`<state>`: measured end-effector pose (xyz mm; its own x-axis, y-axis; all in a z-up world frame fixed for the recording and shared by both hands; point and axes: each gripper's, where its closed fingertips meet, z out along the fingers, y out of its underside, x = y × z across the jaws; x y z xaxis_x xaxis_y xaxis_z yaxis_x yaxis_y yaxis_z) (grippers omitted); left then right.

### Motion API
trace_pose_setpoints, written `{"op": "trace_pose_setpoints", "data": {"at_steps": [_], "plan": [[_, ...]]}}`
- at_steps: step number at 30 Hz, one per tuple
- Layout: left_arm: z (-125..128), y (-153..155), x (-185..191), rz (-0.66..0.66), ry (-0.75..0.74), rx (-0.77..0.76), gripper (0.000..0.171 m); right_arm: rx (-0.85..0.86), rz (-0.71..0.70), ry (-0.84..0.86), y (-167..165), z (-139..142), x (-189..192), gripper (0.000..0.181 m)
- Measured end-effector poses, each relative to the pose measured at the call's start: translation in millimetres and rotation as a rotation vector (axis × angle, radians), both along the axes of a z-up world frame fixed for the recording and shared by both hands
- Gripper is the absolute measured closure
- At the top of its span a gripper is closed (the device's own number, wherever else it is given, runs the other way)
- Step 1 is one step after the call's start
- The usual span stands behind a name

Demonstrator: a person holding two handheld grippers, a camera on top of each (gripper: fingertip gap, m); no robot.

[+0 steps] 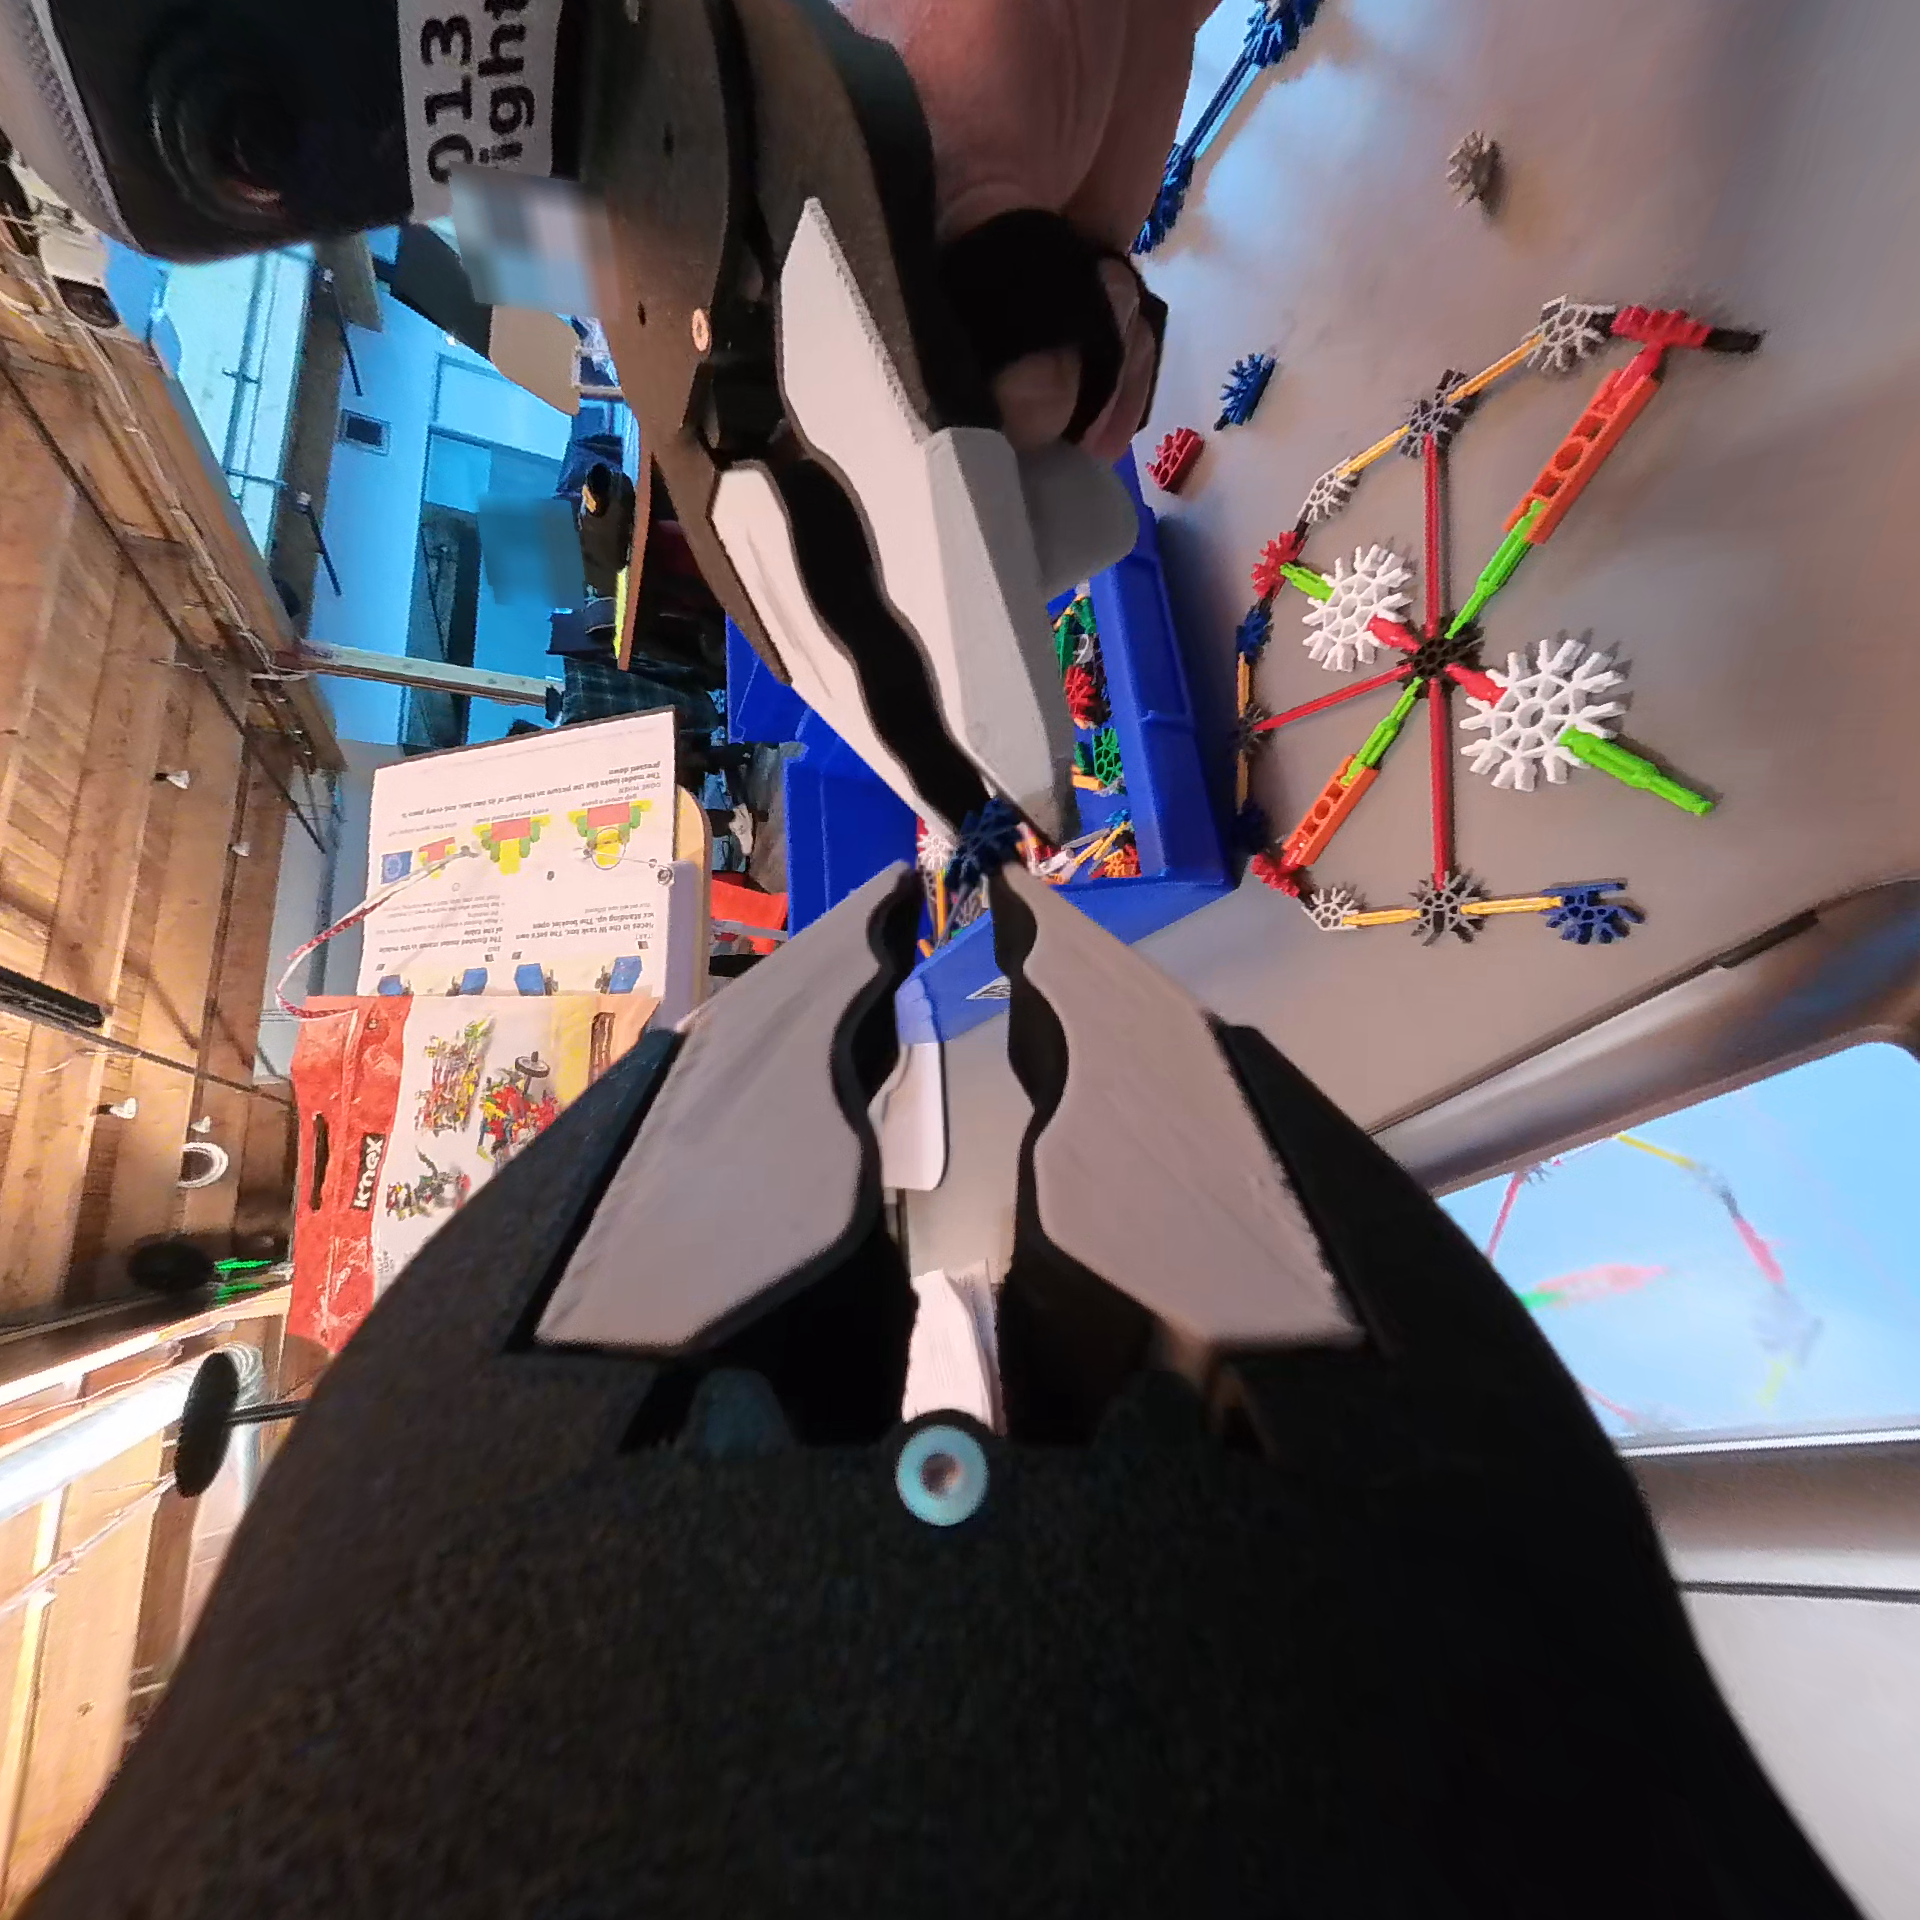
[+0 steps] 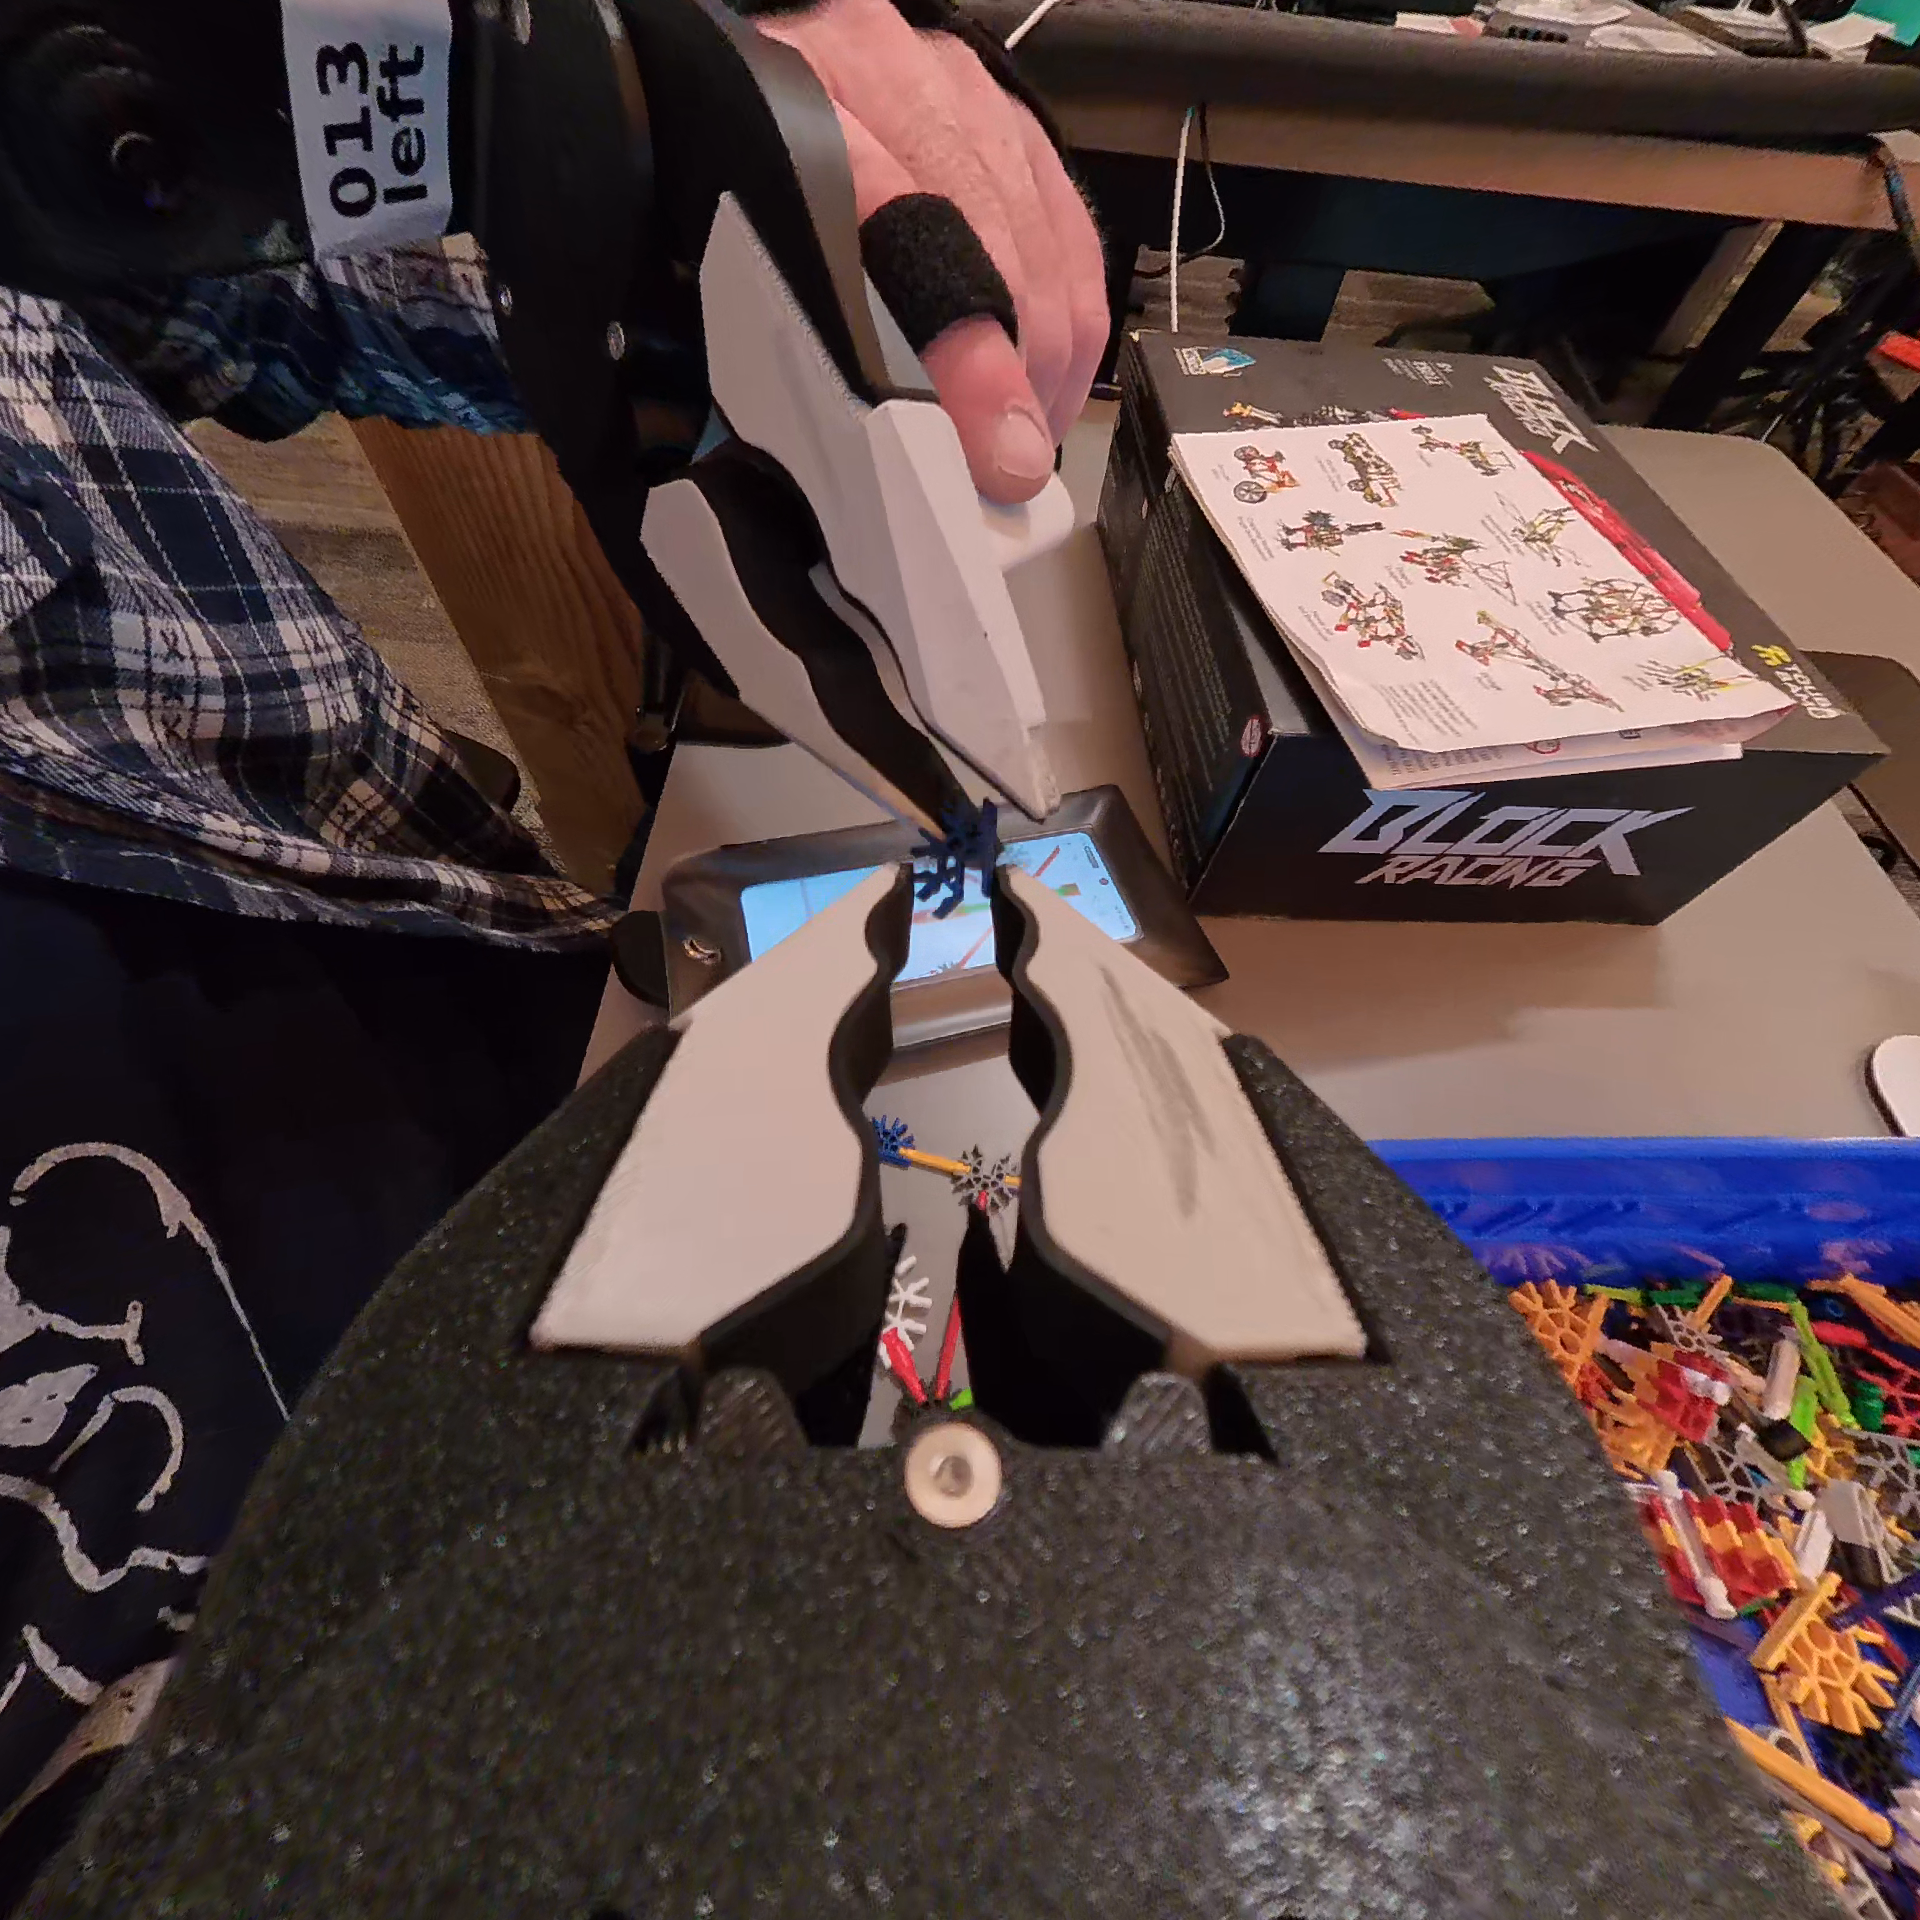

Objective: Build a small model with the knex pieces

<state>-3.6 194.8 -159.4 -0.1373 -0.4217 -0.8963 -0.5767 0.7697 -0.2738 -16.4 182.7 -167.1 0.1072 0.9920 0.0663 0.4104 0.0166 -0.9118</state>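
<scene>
Together, the left tool (image 1: 954, 883) and right tool (image 2: 945, 878) met tip to tip in the air, each pinching the same small blue connector (image 2: 954, 847) from opposite sides. It hung above the tabletop (image 1: 1714, 582), over a blue bin (image 1: 1164, 665) of parts, beside a flat rod-and-connector wheel (image 1: 1439, 655). Behind sat a phone (image 2: 1101, 894) and a black box (image 2: 1455, 831).

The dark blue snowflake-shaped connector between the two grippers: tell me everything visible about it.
The dark blue connector is a small, flat, toothed piece that looks like hard plastic. It is held in the air above a phone on the table. The right gripper meets it from below and the left gripper from above, both with jaws nearly closed around it. In the left wrist view it hangs in front of the blue bin. Which jaws actually clamp it is unclear.
</scene>
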Motion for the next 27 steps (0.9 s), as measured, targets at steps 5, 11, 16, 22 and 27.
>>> {"op": "trace_pose_setpoints", "data": {"at_steps": [5,11,16,22,27], "plan": [[-6,-5,-1,-0.001,0.010,0.001,0.161,0.028,0.005,-0.027,-5,-4,0,0.167],[-16,-16,1,-0.002,0.038,-0.005,0.159,0.019,-0.012,-0.068,-14,-13,9,0.167],[-23,-31,3,-0.008,0.039,-0.048,0.156,0.009,-0.038,-0.151,-34,-40,31,0.167],[-40,-34,-2,0.016,0.063,-0.098,0.154,0.039,-0.011,-0.352,-63,-92,61,0.167],[-45,-27,-14,0.065,0.071,-0.115,0.154,0.043,0.027,-0.461,-79,-126,73,0.167]]}}
